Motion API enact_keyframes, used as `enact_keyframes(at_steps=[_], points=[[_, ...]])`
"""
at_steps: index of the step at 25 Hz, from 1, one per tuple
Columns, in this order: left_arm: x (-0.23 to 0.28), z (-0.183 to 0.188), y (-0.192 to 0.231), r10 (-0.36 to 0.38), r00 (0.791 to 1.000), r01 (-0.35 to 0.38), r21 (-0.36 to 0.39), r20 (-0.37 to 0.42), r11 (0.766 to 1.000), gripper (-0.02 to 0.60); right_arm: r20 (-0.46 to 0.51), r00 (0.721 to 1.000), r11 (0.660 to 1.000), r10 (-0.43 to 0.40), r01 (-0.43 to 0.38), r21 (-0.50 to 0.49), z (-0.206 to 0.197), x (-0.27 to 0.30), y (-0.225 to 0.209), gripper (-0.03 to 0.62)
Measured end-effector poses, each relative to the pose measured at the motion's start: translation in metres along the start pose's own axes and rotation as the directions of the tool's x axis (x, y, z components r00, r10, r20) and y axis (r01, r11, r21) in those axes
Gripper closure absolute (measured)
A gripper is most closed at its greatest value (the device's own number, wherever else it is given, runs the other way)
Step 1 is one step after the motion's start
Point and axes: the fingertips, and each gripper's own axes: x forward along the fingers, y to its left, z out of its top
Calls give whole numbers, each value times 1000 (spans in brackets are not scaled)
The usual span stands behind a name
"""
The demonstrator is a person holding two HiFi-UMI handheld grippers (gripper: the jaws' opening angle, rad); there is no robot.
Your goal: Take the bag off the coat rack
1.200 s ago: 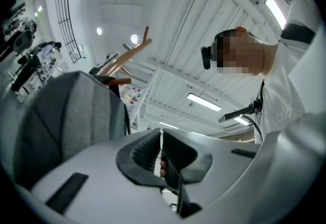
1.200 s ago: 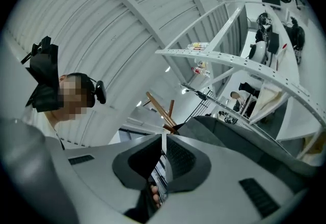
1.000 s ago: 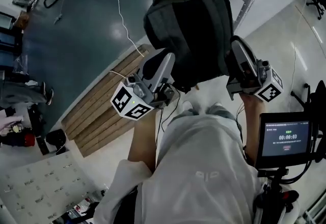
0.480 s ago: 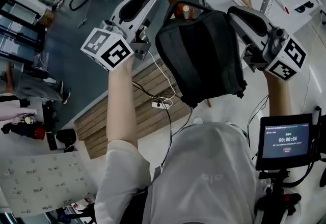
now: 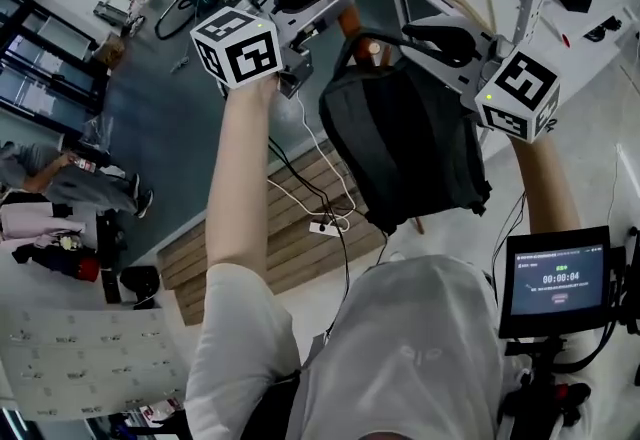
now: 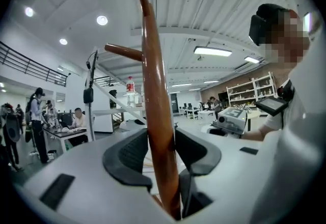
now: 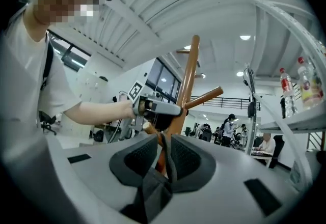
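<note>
Black bag [image 5: 410,143] hangs against the brown coat rack [image 6: 153,80] at centre scene, between the two tools. Right gripper [image 7: 164,154] is pinched nearly closed on the bag's top handle [image 7: 166,167]. Left gripper [image 6: 163,152] jaws have just been opening and are now spread, with the rack pole in the gap and the pads not clearly pressing it. Both forearms are raised and the grippers point roughly level, one on each side of the bag's top.
</note>
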Motion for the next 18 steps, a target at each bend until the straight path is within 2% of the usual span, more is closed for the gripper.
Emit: enact_keyframes(at_steps=[3, 6, 14, 16, 18], points=[[4, 5, -10, -61, 998, 61, 8, 18, 998, 428, -105, 994, 998, 10, -16, -58, -6, 14, -5, 533], [6, 7, -13, -72, 997, 71, 16, 15, 997, 426, -207, 978, 995, 34, -52, -81, -16, 28, -5, 533], [-1, 7, -12, -30, 999, 30, 6, 14, 1000, 425, -398, 914, 977, 84, -154, -149, -25, 49, 4, 534], [-6, 7, -11, -13, 1000, 13, 9, 8, 1000, 425, -442, 895, 965, 66, -170, -198, -25, 52, 9, 534], [-9, 8, -9, 8, 1000, -8, 18, -2, 1000, 423, -461, 887, 957, 32, -160, -241, -26, 57, 12, 534]])
